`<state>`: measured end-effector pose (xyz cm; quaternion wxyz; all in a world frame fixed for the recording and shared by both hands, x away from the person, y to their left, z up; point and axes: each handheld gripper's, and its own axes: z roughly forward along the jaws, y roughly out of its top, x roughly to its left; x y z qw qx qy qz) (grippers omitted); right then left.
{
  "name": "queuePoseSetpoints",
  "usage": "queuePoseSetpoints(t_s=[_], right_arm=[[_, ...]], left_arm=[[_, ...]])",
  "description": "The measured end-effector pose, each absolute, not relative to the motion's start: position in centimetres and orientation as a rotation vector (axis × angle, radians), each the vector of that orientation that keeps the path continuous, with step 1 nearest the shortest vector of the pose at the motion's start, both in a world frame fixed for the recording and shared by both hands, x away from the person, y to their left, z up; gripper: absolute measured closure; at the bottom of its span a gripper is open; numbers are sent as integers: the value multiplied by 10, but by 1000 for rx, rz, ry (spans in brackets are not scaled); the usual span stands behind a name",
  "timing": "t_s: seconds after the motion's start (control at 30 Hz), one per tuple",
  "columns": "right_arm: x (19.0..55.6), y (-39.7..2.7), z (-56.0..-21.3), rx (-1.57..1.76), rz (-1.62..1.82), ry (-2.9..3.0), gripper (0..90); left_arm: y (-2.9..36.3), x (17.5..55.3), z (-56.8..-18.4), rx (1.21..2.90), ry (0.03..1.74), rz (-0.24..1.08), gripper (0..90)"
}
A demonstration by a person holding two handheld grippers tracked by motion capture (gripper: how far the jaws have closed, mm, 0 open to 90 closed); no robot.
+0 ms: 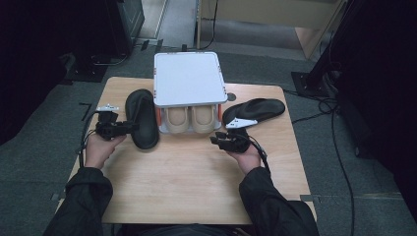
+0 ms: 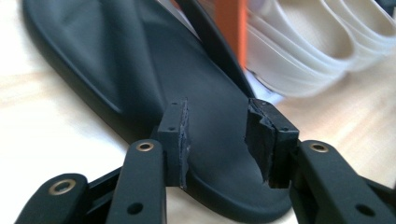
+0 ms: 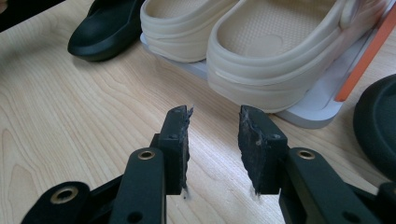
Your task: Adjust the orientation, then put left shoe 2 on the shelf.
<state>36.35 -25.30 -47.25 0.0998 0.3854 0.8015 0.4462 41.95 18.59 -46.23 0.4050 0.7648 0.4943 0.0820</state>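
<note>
The work in hand looks like putting shoes away on the small white 2-tier rack [image 1: 187, 78] at the far middle of the desk [image 1: 187, 182], and it seems about half done: 1 pair of beige clogs [image 1: 189, 118] already sits side by side on the lower shelf, while 2 black slippers lie out on the desk. The left black slipper [image 1: 142, 118] lies just beside the rack's left side, and the right black slipper [image 1: 254, 110] lies near the rack's right front corner, angled away from it. Neither is lifted, so both are left to place, probably on the bare top shelf. The left tool [image 1: 118, 129] is open, its jaws spread either side of the near end of the left slipper; in the left gripper view [image 2: 218, 144] the slipper's sole runs between the 2 pads, and I cannot tell whether they touch it, though they are clearly not pinched on it. The right tool [image 1: 227, 139] is also open and holds nothing: in the right gripper view [image 3: 214, 140] its jaws hang over bare wood just in front of the clogs [image 3: 261, 56], with the edge of the right slipper [image 3: 376, 126] off to one side.
</note>
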Motion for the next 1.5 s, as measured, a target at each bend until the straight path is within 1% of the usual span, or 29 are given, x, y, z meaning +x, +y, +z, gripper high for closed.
queuePoseSetpoints(t_s=[0.07, 0.13, 0.37, 0.67, 0.8, 1.0, 1.07, 1.2, 1.3, 1.5], right_arm=[[363, -253, -472, 1138, 1317, 2372, 636], [363, -253, -472, 1142, 1320, 2369, 636], [363, -257, -472, 1156, 1324, 2357, 636], [358, -260, -472, 1174, 1318, 2350, 636], [357, -262, -473, 1172, 1320, 2340, 636], [355, -264, -472, 1186, 1313, 2340, 636], [355, -265, -473, 1187, 1314, 2341, 636], [355, -264, -472, 1180, 1315, 2340, 636], [355, -264, -473, 1182, 1318, 2340, 636], [355, -264, -472, 1181, 1319, 2340, 636]], left_arm=[[188, 425, -462, 1921, 1253, 218, 568], [191, 439, -462, 1904, 1266, 230, 556], [192, 464, -470, 1925, 1312, 252, 500], [188, 479, -484, 1946, 1333, 226, 499], [187, 482, -487, 1951, 1331, 226, 512], [185, 486, -490, 1943, 1330, 208, 566], [184, 486, -490, 1947, 1323, 204, 599], [184, 485, -489, 1936, 1346, 188, 618], [187, 485, -487, 1910, 1369, 163, 670], [189, 484, -483, 1890, 1379, 141, 679]])
